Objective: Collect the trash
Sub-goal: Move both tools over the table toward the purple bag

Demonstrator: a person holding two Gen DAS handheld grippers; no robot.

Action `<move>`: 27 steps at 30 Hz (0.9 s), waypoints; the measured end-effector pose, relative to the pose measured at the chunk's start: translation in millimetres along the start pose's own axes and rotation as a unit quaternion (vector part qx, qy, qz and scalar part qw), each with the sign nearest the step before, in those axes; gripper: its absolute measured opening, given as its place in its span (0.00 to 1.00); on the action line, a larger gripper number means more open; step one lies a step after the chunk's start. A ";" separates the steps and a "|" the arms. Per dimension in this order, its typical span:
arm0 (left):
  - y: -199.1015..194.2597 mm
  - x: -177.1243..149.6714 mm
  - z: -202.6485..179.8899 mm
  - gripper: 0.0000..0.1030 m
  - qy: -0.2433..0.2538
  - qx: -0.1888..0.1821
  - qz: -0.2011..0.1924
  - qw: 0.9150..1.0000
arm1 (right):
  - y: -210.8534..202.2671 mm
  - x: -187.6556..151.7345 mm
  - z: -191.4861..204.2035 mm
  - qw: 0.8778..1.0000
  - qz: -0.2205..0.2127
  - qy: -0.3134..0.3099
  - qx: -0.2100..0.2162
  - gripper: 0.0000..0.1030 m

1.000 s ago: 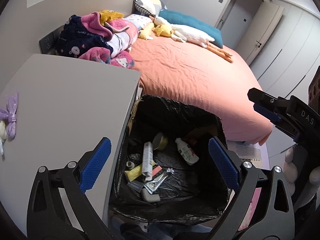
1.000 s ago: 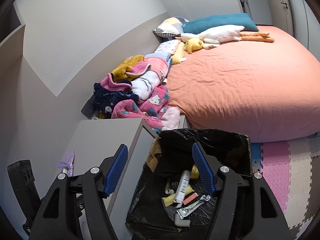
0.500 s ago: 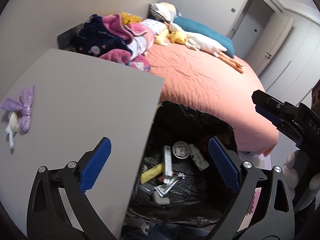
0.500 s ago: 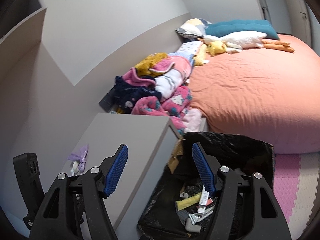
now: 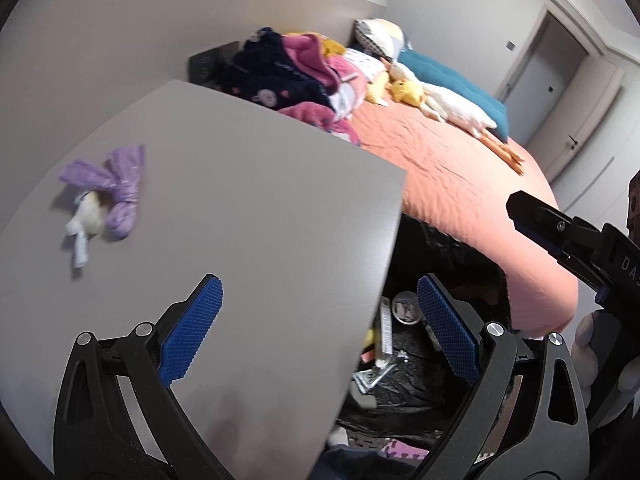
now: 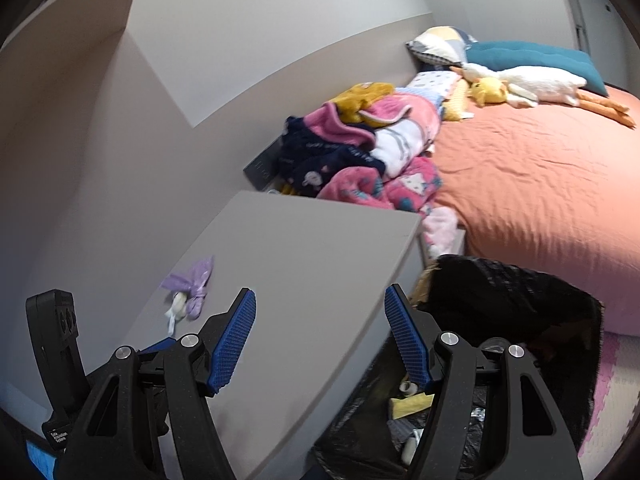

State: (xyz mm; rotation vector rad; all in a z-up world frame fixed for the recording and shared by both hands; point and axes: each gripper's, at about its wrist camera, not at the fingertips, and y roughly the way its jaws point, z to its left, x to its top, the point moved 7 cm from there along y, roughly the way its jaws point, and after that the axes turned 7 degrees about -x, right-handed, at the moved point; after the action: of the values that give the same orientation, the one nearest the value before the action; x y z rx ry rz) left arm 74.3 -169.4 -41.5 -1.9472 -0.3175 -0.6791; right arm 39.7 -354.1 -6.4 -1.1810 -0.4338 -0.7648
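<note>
On the table point(image 5: 248, 208), far left of the left gripper point(image 5: 316, 336), a purple wrapper point(image 5: 116, 192) is seen. Both grippers are held wide apart, the right gripper point(image 6: 320, 340) too, with nothing between them.

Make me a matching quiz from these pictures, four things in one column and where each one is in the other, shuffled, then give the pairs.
Things:
1. crumpled purple wrapper
2. white goose plush toy
3. black bin bag
4. pile of pink and navy clothes

Places:
A. on the orange bed near the pillows
B. on the grey table top
C. between the table and the bed's head end
D. beside the table, holding trash

Pairs: 1-B, 2-A, 3-D, 4-C
</note>
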 end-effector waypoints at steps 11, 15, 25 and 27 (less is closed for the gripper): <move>-25.9 -8.1 55.3 0.92 -0.044 0.042 -0.017 0.998 | 26.6 -11.1 57.5 0.998 0.024 -0.040 0.030 0.66; -34.0 -10.3 74.0 0.92 -0.056 0.057 -0.023 0.997 | 35.5 -13.8 72.5 0.998 0.031 -0.046 0.037 0.66; -42.1 -8.8 115.1 0.92 -0.066 0.079 -0.029 0.994 | 63.7 -18.6 104.0 0.996 0.048 -0.058 0.048 0.66; -41.9 -7.2 125.7 0.92 -0.071 0.083 -0.030 0.994 | 69.7 -20.0 110.2 0.996 0.051 -0.059 0.050 0.66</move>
State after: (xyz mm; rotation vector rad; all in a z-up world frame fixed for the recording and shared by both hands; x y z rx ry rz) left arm 88.0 -38.3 -57.0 -1.8351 -0.5066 -0.5360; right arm 86.1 -232.6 -28.1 -1.1485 -0.5010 -0.5795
